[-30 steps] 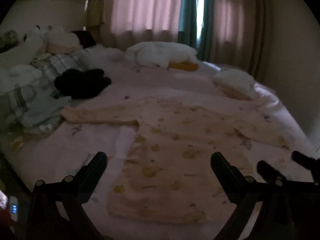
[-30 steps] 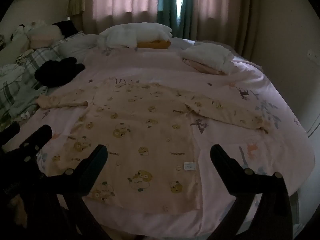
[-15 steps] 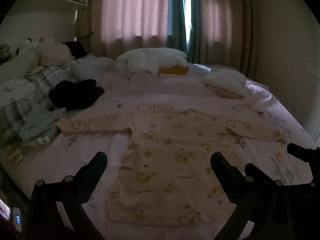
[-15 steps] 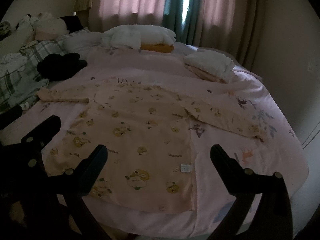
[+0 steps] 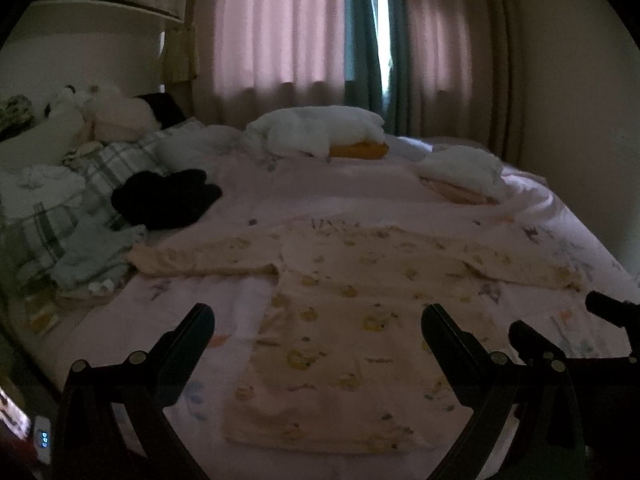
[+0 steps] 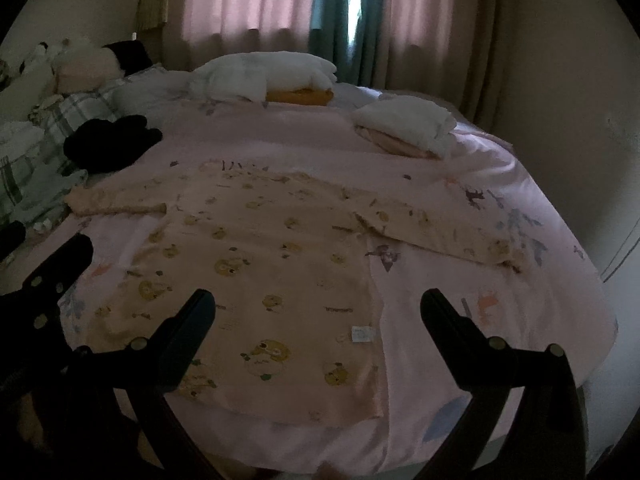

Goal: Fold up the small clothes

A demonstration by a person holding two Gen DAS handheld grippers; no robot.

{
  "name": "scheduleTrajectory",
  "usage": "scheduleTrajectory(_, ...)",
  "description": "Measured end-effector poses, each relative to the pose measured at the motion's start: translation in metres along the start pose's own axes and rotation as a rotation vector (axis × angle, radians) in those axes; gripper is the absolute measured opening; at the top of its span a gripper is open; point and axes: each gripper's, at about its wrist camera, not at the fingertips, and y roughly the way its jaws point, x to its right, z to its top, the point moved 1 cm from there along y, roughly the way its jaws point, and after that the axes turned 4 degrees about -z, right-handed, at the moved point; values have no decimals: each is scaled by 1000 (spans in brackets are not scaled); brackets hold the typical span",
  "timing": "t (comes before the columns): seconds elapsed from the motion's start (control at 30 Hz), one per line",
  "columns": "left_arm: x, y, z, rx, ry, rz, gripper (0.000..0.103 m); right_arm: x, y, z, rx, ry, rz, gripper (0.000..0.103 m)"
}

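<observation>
A small pale-pink long-sleeved shirt with a yellow animal print (image 5: 352, 312) lies flat on the pink bed, sleeves spread left and right; it also shows in the right wrist view (image 6: 260, 264). My left gripper (image 5: 318, 320) is open and empty, held above the shirt's near hem. My right gripper (image 6: 318, 308) is open and empty, above the shirt's lower right part. The right gripper's fingers (image 5: 608, 312) show at the right edge of the left wrist view, and the left gripper's fingers (image 6: 60, 260) at the left edge of the right wrist view.
A black garment (image 5: 164, 196) lies at the left. A heap of plaid and light clothes (image 5: 60, 216) sits beyond it. A folded white stack (image 6: 408, 124) lies at the back right. A white pile on an orange item (image 5: 320, 132) sits by the curtains. The bed edge (image 6: 540, 380) curves near right.
Both grippers have drawn back and tilted up a little, so more of the bed and curtains shows. The shirt has not moved. Both stay open.
</observation>
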Motion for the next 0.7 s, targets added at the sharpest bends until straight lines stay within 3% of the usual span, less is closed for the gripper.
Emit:
scheduleTrajectory(0.33, 1, -1, 0, 3, -3, 16, 103, 4, -2, 0, 30, 54, 1, 103)
scheduleTrajectory(0.7, 4, -8, 2, 19, 4, 42, 103, 7, -1, -1, 6, 70, -7, 103)
